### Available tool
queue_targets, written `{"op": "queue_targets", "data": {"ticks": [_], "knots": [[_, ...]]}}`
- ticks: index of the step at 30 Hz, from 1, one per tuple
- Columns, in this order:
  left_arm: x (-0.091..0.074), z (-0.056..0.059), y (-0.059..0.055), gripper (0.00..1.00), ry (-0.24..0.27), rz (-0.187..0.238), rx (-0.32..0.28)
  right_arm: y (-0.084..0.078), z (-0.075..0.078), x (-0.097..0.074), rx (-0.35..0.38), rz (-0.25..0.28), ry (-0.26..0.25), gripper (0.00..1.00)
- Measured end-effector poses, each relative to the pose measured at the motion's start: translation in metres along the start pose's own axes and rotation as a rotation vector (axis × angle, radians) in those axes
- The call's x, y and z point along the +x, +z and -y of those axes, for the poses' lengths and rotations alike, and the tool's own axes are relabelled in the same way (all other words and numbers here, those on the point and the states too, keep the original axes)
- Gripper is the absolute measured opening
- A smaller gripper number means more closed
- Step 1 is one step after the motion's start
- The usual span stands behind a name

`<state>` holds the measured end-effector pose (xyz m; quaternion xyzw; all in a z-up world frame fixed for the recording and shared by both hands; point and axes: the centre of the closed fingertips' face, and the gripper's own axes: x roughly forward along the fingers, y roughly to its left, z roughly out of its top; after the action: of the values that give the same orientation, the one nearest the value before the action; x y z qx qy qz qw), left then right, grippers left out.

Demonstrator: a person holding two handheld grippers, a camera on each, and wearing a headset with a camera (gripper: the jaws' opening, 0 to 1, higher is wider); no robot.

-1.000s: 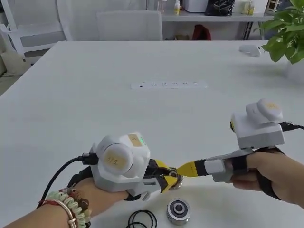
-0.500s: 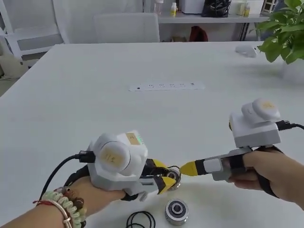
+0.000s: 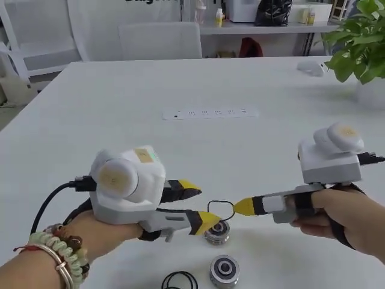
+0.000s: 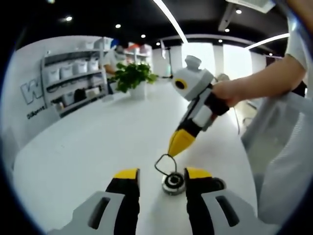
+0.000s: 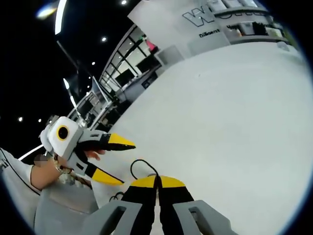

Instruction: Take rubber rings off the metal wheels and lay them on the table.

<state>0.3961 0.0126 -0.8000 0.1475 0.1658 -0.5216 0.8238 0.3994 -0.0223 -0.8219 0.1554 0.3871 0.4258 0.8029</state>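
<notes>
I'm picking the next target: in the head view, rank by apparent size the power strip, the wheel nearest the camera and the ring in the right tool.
1. The power strip: largest, though farthest away.
2-3. The nearest wheel and the rubber ring: similar width, so I won't rank them.

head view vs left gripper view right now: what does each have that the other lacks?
Head view: a second metal wheel nearer the person, loose black rings beside it, a power strip farther back. Left gripper view: stocked wall shelves, ceiling lights. Both: the right gripper shut on a rubber ring just above a metal wheel, the open left gripper, the potted plant.
</notes>
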Motion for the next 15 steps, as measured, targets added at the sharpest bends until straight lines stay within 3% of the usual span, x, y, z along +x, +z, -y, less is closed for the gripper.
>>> {"op": "queue_targets", "data": {"ticks": [15], "knots": [[-0.012,0.008,0.02,0.5,-0.055,0.026,0.02,0.022,-0.005,-0.013,0.009,0.085,0.004,0.0]]}}
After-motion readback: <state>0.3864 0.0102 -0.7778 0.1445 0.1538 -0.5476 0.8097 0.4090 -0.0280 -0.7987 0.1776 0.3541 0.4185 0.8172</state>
